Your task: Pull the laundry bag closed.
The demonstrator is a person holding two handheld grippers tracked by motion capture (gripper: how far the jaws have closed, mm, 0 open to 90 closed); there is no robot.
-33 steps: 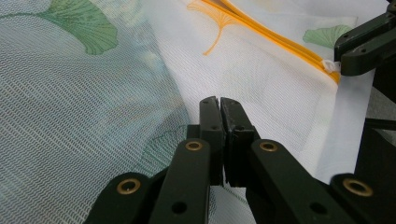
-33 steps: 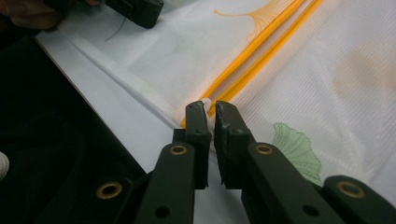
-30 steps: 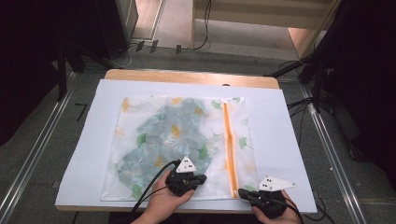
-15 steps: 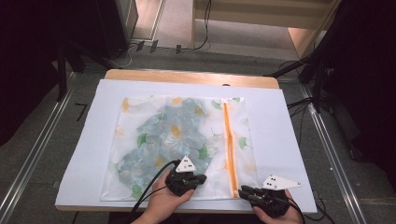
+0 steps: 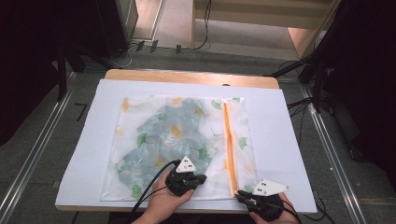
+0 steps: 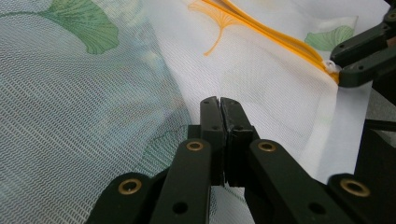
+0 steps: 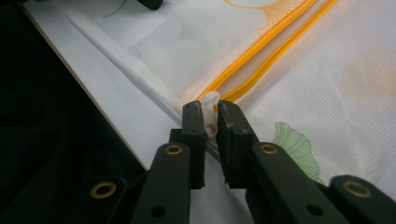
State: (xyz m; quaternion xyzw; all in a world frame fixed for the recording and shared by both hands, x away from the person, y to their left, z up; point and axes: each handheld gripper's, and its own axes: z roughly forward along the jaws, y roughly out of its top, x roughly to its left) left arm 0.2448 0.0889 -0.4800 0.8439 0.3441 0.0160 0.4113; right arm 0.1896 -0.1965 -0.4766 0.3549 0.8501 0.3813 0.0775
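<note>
1. The left gripper (image 5: 198,178) sat at about six o'clock on the table, its two black jaws pressed fully together; in the left gripper view they met over the mesh, and whether any mesh was caught between them could not be told
2. The right gripper (image 5: 240,193) lay at about five o'clock, near the front edge; its jaws had just been closing and stood narrowly apart on either side of the small white plastic zipper pull (image 7: 208,103), pinching it
3. In the left gripper view the right gripper's jaws showed at two o'clock, meeting the pull at the near end of the orange zipper (image 6: 261,29)
4. That zipper ran from the pull toward twelve o'clock along the right part of the white mesh laundry bag printed with green and orange ginkgo leaves (image 5: 140,116)
5. The bag lay flat at the table's centre, with a blue-grey patterned cloth (image 5: 161,140) showing through its mesh on the left side
6. Under the bag lay a white sheet covering the table (image 5: 285,130), with the wooden table edge (image 5: 187,76) bare at twelve o'clock
7. A person's hand (image 5: 163,203) held the left gripper from six o'clock
</note>
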